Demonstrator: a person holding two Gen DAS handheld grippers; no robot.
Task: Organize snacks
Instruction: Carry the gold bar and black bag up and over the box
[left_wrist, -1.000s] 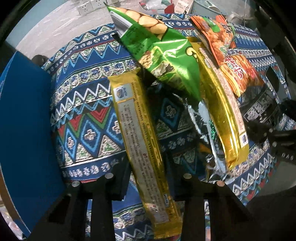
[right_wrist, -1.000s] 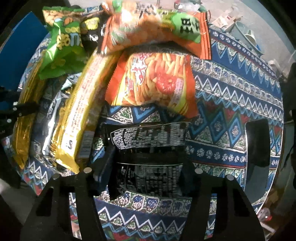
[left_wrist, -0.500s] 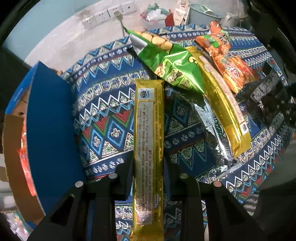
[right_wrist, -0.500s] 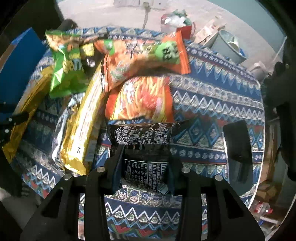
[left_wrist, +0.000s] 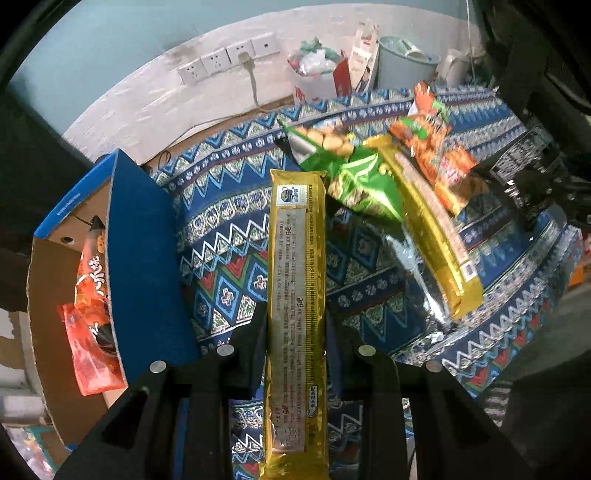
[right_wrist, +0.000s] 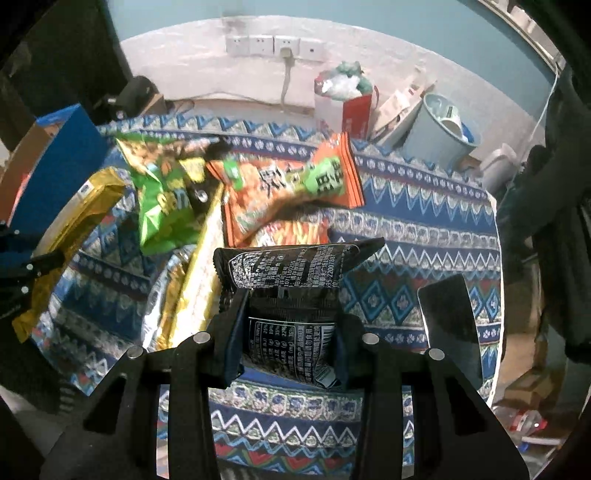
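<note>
Jaws clamped both sides. Left gripper (left_wrist: 295, 325) pinches long gold snack pack (left_wrist: 297, 280), lifted clear of patterned tablecloth (left_wrist: 236, 236), blue carton (left_wrist: 144, 251) just to its left. Loose snack pile (left_wrist: 391, 177) mid-table. Right gripper (right_wrist: 291, 321) squeezes black snack bag (right_wrist: 291, 280), raised above the cloth.

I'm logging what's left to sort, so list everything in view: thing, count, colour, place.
long packet: 1, gold, in left gripper
long packet: 1, gold, on tablecloth
snack bag: 1, black, in right gripper
chip bag: 1, green, in the pile
snack bags: 2, orange, in the pile
foil bag: 1, silver, under the pile
tablecloth: 1, blue patterned
box: 1, blue, left, red packets inside
phone: 1, black, right
left gripper: shut
right gripper: shut
</note>
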